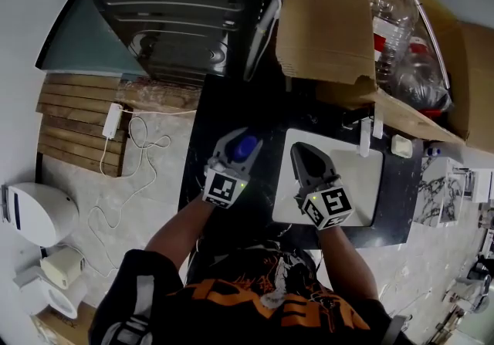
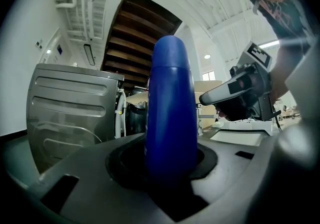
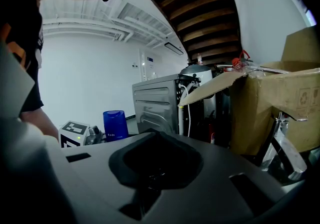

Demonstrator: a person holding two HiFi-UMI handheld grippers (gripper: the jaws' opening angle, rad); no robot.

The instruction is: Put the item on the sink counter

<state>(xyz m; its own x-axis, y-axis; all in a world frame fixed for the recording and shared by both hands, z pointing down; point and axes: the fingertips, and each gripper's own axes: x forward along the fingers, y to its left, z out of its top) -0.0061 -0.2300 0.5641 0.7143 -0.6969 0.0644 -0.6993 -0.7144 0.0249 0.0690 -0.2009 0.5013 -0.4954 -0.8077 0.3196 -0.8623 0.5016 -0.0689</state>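
A blue bottle stands upright over the black sink counter, left of the white sink basin. My left gripper is around it. In the left gripper view the bottle rises out of the jaws' dark hollow with dark room on both sides, so the jaws stand open around it. My right gripper hangs over the basin's left part, shut and empty. From the right gripper view the bottle shows far left, next to the left gripper's marker cube.
A steel washing machine stands behind the counter. A cardboard box and large plastic bottles crowd the back right. A chrome faucet sits at the basin's far edge. A white charger and cable lie on the floor at left.
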